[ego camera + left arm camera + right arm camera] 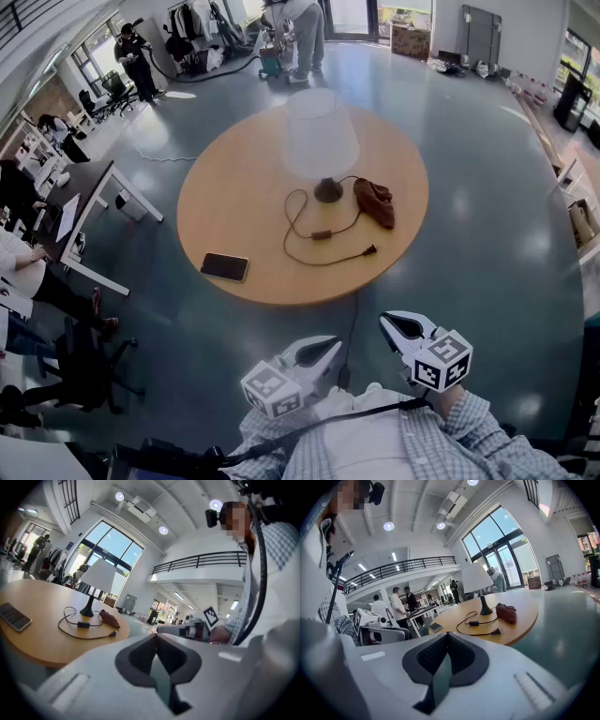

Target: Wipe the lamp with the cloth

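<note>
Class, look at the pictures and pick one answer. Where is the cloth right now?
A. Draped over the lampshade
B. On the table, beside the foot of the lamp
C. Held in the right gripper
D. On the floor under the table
B: the cloth lies crumpled on the table, right next to the foot of the lamp, with nothing holding it.

Round wooden desk [234, 202] stands mid-room on shiny grey-green floor [487, 225]. Dark phone [225, 266] lies flat nr desk's front-left edge. Left side: white office desk [98, 192], black swivel chair [80, 367] nearer the camera. Far end: person in dark clothes [138, 58] standing, 2nd person [300, 28] by glass doors, cardboard box [410, 39] to the rt. Railed balcony [401, 566] overhead.
</note>
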Demonstrator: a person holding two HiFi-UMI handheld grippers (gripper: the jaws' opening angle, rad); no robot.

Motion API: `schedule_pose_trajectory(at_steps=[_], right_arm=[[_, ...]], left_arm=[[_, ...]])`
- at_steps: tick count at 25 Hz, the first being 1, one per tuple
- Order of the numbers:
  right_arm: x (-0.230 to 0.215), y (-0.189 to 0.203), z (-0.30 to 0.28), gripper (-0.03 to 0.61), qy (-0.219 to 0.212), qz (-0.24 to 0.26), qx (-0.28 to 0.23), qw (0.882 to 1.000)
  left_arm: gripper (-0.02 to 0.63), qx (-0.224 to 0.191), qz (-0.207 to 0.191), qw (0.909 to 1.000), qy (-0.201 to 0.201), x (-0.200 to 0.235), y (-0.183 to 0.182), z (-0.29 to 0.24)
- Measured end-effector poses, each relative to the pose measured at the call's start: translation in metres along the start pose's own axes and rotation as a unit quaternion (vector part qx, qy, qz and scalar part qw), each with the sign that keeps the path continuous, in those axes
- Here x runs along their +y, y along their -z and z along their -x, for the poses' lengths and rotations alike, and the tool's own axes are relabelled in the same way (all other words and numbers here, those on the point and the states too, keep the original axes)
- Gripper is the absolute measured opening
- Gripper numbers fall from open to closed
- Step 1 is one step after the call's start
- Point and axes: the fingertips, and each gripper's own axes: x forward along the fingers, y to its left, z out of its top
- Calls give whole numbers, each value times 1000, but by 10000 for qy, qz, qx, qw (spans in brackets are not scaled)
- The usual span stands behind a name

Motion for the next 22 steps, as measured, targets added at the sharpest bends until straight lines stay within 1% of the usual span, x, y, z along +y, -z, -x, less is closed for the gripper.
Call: schedule_pose_trajectory(at_steps=[15, 22], right_arm=[[-2, 6, 0, 3, -12, -14, 45, 10000], [-12, 2, 3, 3, 107, -144, 27, 9998]], left_arm=[[5, 21, 7, 10000, 0, 0, 3, -2], [5, 12, 22, 10000, -32, 1, 0, -6]])
